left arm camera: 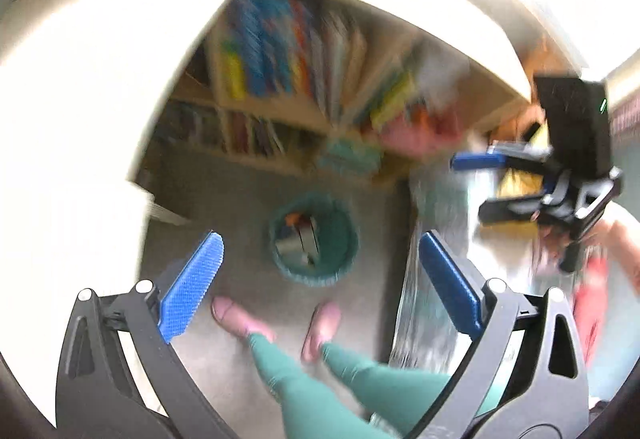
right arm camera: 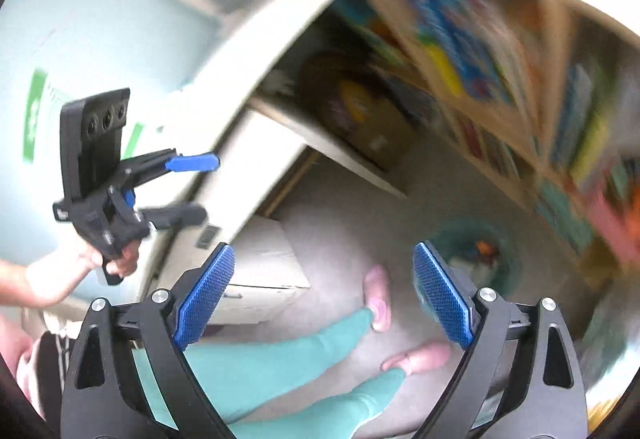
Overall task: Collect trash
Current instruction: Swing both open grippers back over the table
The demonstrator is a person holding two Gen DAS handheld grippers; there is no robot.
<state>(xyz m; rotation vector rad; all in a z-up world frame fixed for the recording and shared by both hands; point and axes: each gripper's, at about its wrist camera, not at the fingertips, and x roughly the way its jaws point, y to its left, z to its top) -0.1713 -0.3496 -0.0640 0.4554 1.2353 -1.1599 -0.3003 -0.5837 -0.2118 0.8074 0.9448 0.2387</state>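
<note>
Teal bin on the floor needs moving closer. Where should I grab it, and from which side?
Take the teal bin by its rim, coming straight down from above: it stands upright on the floor with its round mouth open upward, so one finger can go inside the wall and one outside. Pick the rim's near side, toward the feet. Both grippers are open and empty; the left gripper looks nearly over it.

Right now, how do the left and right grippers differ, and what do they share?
In the left wrist view, the left gripper looks almost straight down into the teal bin between its fingers; in the right wrist view, the right gripper has the bin off to the side beyond its right finger, with pink slippers between its fingers. Both are open and empty, with blue pads.
</note>
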